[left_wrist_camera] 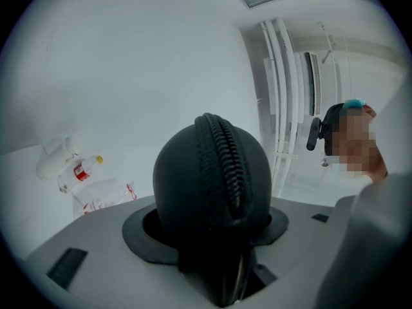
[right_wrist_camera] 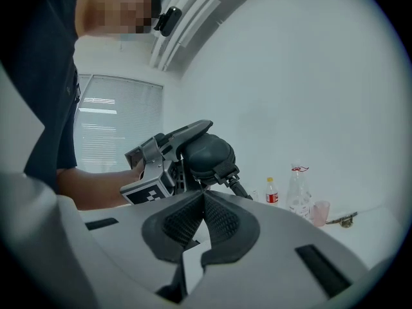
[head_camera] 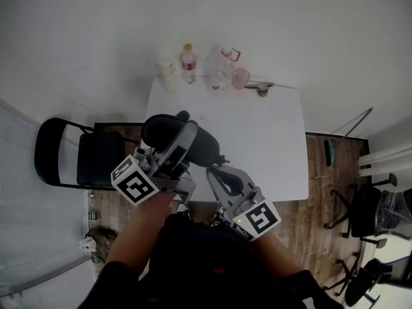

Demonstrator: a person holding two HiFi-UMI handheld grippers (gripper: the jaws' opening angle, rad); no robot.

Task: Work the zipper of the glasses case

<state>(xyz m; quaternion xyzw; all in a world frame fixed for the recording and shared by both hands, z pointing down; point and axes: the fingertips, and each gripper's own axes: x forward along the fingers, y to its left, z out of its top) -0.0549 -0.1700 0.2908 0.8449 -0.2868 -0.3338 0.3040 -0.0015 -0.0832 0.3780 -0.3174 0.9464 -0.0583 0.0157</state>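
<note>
Head view: glasses case (head_camera: 206,145) lengthwise, upper left to lower right.

Head view steeply down over table (head_camera: 273,140); gripper views close, level; all share glasses case (head_camera: 158,131).

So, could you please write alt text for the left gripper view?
A black glasses case is clamped end-on in the left hand-held gripper, its zipper running up over the top. Behind, a red-labelled bottle stands on a white table.
</note>
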